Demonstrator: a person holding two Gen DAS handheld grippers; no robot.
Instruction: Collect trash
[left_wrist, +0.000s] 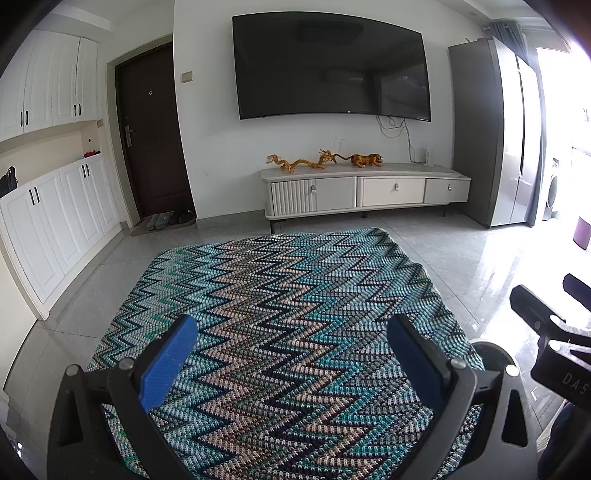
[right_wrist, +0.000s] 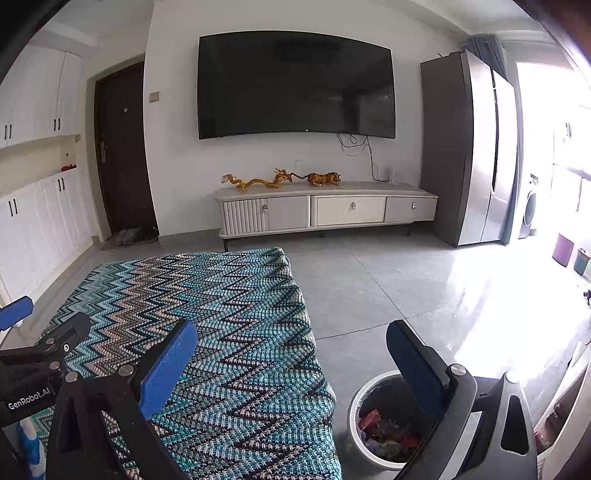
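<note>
Reading "GenRobot.AI", the left tongs (right_wrist: 14, 314) and right tongs (right_wrist: 291, 369) gape, empty, beside the trash bin (right_wrist: 354, 406).

In your right wrist view the right gripper's (right_wrist: 291, 365) own finger hides the near rim of the trash bin (right_wrist: 360, 395), and the scraps inside (right_wrist: 384, 428) are too jumbled to name. In your left wrist view only a sliver of that bin's rim (left_wrist: 491, 350) shows behind the finger. The zigzag cloth (left_wrist: 280, 332) covers the desk entirely and runs off the bottom edge. The shoes by the door (left_wrist: 166, 219) blur together.
</note>
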